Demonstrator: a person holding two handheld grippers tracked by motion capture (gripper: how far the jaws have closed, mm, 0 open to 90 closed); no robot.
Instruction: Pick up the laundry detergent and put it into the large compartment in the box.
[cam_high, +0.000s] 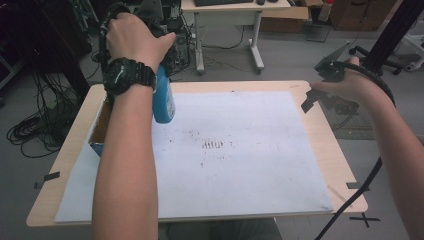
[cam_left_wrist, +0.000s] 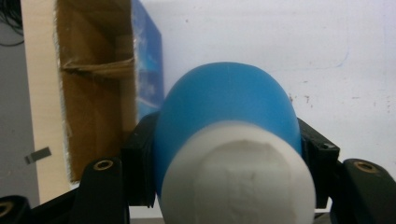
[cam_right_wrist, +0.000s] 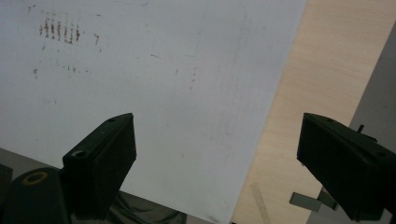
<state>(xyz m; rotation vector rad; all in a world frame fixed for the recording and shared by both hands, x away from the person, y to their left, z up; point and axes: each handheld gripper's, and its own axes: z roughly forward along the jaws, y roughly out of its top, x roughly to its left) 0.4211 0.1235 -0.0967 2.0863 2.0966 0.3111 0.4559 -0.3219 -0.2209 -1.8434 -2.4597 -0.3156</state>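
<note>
A blue bottle (cam_high: 163, 99) with a white cap (cam_left_wrist: 236, 179) hangs above the white sheet (cam_high: 240, 150), held upright near the table's left side. My left gripper (cam_left_wrist: 226, 154) is shut on the bottle, its black jaws pressing both flanks just under the cap. An open cardboard box (cam_high: 100, 125) with a blue side (cam_left_wrist: 148, 70) lies beside and below the bottle at the table's left edge. My right gripper (cam_high: 327, 95) hovers over the table's right edge, open, with nothing between its fingers (cam_right_wrist: 105, 158).
The wooden table (cam_high: 330, 145) carries the white sheet, which has brown smudges (cam_high: 214, 145) at its middle. Black tape marks (cam_high: 50, 176) sit at the table edges. Cables lie on the floor at the left, and a desk stands behind.
</note>
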